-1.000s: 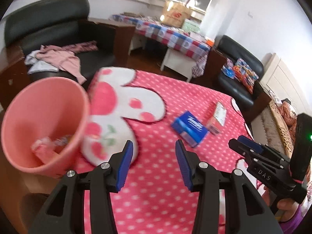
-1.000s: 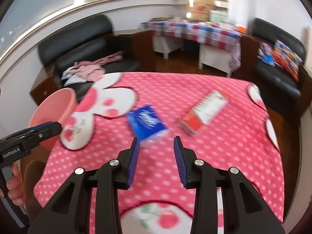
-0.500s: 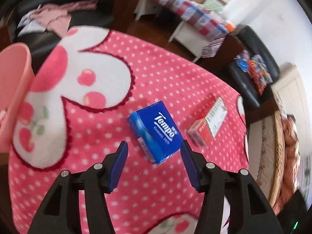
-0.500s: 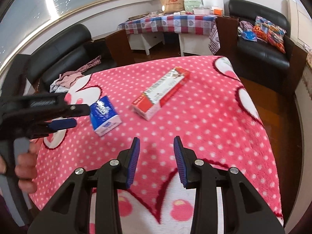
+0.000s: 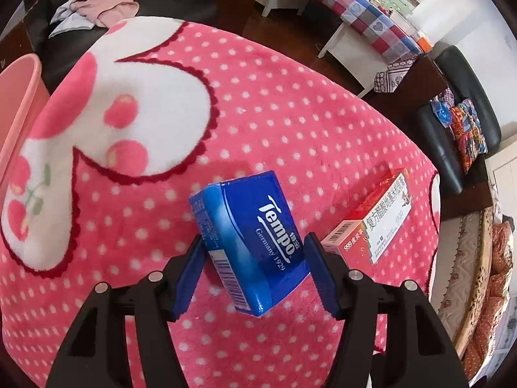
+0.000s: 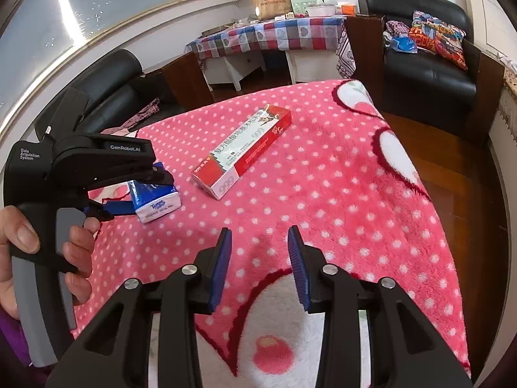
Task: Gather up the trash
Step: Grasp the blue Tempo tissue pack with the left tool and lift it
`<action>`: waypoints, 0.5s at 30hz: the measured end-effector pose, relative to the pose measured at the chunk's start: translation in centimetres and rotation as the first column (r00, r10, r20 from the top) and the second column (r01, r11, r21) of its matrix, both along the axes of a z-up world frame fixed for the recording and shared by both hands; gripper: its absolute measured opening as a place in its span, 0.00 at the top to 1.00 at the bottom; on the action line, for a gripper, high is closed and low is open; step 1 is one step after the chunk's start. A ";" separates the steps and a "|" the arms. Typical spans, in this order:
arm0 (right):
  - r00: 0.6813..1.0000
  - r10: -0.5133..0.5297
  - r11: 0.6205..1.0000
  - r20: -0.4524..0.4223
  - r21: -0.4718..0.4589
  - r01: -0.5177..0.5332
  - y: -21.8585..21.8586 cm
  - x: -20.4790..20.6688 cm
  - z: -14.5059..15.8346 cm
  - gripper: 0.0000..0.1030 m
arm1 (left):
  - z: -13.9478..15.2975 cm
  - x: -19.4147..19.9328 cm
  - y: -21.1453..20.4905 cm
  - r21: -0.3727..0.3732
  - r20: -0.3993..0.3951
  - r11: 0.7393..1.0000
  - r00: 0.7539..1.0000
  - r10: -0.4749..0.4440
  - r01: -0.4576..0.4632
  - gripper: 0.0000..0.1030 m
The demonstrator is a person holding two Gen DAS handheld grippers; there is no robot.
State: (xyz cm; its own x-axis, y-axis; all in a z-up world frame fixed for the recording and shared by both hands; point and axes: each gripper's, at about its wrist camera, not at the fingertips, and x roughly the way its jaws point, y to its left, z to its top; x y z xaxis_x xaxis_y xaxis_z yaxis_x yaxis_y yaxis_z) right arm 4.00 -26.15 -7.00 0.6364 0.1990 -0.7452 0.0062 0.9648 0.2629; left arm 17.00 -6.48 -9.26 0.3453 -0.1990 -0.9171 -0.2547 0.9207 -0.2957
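Note:
A blue Tempo tissue pack (image 5: 255,242) lies on the pink polka-dot blanket (image 5: 258,103). My left gripper (image 5: 253,252) is open, its blue pads on either side of the pack, not visibly squeezing it. The pack also shows in the right wrist view (image 6: 155,199) under the left gripper. A red and white medicine box (image 5: 374,223) lies just right of the pack; it also shows in the right wrist view (image 6: 242,155). My right gripper (image 6: 260,252) is open and empty, over the blanket near its front edge. A pink bin (image 5: 16,103) stands at the far left.
Black sofas stand behind the blanket, one with clothes (image 5: 100,6) on it, one with colourful cushions (image 6: 436,35). A table with a checked cloth (image 6: 274,32) and a paper bag is at the back. Wooden floor lies to the right.
My left gripper has swung from the pink bin to the tissue pack and closed in until its pads straddle it. My right gripper has pulled back toward the blanket's near edge.

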 end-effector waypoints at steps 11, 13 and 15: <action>1.000 0.011 0.999 -0.004 0.038 -0.011 1.9 2.6 0.4 0.65 | 0.8 -2.9 2.5 -0.048 0.089 0.996 0.993 -0.075 0.079 0.54; 1.000 0.006 0.999 -0.006 0.049 -0.006 2.6 3.5 0.5 0.65 | 1.4 -3.8 3.1 -0.041 0.118 0.994 0.988 -0.100 0.106 0.54; 1.000 -0.014 0.998 -0.014 0.058 0.015 3.4 4.6 0.5 0.60 | 1.8 -4.7 4.0 -0.031 0.143 0.991 0.982 -0.121 0.126 0.54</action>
